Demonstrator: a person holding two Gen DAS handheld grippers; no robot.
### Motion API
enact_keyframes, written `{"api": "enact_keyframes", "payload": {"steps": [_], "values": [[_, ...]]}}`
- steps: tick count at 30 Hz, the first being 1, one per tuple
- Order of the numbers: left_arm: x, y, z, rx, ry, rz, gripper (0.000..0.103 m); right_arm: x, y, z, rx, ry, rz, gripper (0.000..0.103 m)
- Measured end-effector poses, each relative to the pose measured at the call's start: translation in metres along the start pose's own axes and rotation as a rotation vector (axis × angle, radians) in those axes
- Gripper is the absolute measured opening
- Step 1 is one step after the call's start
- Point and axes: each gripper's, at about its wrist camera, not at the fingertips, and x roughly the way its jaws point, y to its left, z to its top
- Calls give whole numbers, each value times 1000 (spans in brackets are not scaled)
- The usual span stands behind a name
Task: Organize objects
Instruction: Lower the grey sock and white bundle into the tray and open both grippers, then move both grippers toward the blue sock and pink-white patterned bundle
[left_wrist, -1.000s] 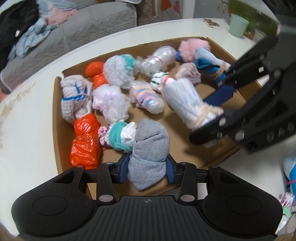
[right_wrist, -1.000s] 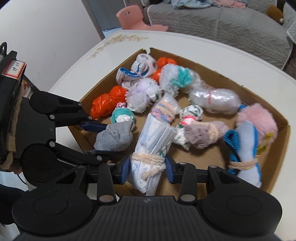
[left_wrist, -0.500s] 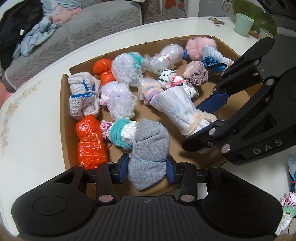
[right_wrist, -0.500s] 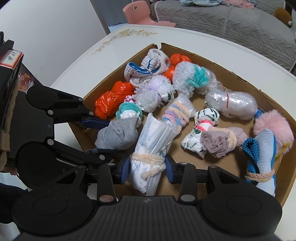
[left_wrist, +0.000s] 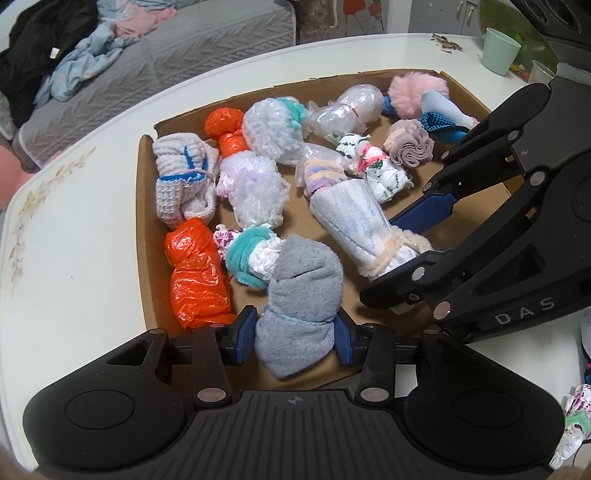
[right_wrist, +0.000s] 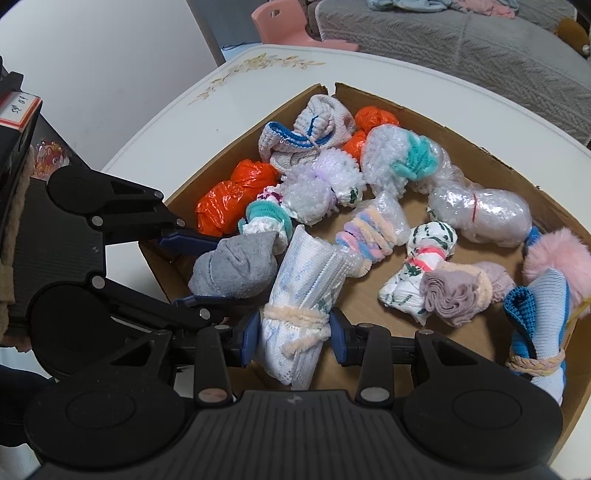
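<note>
A shallow cardboard box (left_wrist: 142, 258) on a white table holds several tied bundles of socks, cloth and plastic bags. My left gripper (left_wrist: 293, 334) is shut on a grey sock bundle (left_wrist: 301, 306) at the box's near edge; the bundle also shows in the right wrist view (right_wrist: 236, 269). My right gripper (right_wrist: 295, 334) is shut on a white cloth bundle tied with cream yarn (right_wrist: 301, 295), which in the left wrist view (left_wrist: 360, 227) lies over the box beside the grey bundle. The two grippers sit side by side, close together.
In the box lie orange bag bundles (left_wrist: 195, 273), bubble-wrap bundles (left_wrist: 255, 188), a pink pompom (left_wrist: 417, 90) and a blue-white sock bundle (right_wrist: 535, 325). A green cup (left_wrist: 500, 50) stands far right. More bundles lie off the box at the right (left_wrist: 572, 424). A grey sofa (left_wrist: 166, 51) is behind.
Both grippers have pulled back and up from the box with their bundles still held. The right gripper's white bundle has shifted left, closer to the grey one.
</note>
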Motion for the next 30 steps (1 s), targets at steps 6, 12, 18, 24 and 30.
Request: {"api": "enact_keyframes", "payload": {"steps": [6,12,18,24,30], "values": [[-2,3,-1,-19,6,4,54,6,-1,3,11,9,12,37],[-5,5,-1,-32,6,19,60,6,4,4,5,1,10,39],[-16,4,-1,-31,3,26,72,6,5,6,9,-4,5,43],[-29,2,-1,-18,-4,54,79,-2,7,7,4,-25,11,47],[-48,8,-7,-75,-7,63,84,-6,9,9,-2,-40,3,51]]}}
